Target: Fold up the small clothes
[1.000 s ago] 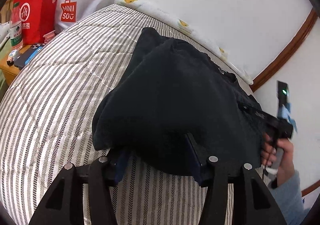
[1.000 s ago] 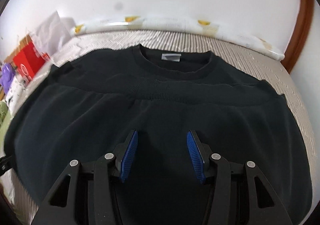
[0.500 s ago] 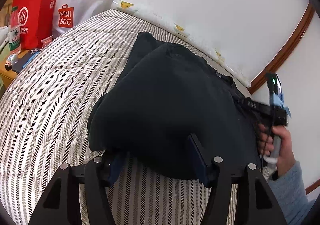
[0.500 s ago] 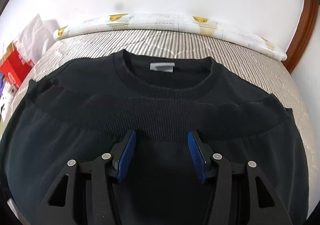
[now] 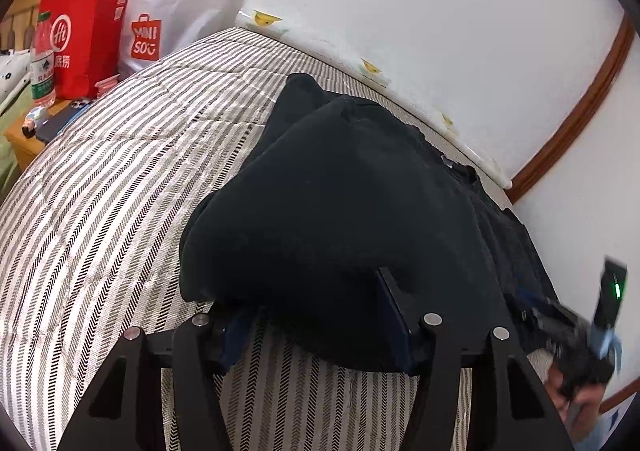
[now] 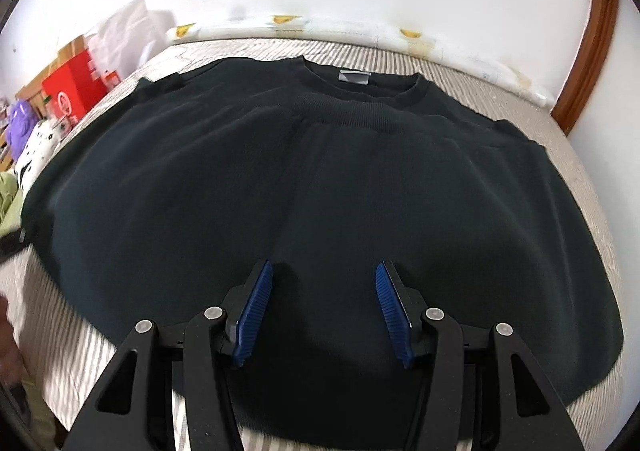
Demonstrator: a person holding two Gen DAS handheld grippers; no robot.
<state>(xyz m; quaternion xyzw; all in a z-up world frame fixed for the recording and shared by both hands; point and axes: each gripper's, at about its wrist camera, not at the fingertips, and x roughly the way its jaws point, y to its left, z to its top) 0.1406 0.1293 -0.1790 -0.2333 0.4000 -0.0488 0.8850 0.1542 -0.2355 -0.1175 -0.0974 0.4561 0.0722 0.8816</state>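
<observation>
A black sweatshirt (image 6: 320, 179) lies on a striped bed (image 6: 592, 187), folded so its ribbed hem rests just below the collar with its grey label (image 6: 353, 77). My right gripper (image 6: 323, 283) is open and empty, low over the near folded edge. In the left wrist view the sweatshirt (image 5: 344, 211) bulges over my open left gripper (image 5: 316, 307). Its left finger is partly hidden under the cloth. It grips nothing. The right gripper and the hand that holds it show at the right edge of the left wrist view (image 5: 576, 335).
A red paper bag (image 5: 84, 35), a white shopping bag (image 5: 172, 15) and a water bottle (image 5: 42, 63) stand beyond the bed's left side, by a wooden nightstand (image 5: 28, 139). A white wall and brown trim (image 5: 576, 115) lie behind the bed. Plush toys (image 6: 32, 139) sit at left.
The right gripper pulled back from the hem and collar toward the near folded edge, staying open. The left view shifted slightly; the sweatshirt still drapes over its fingers.
</observation>
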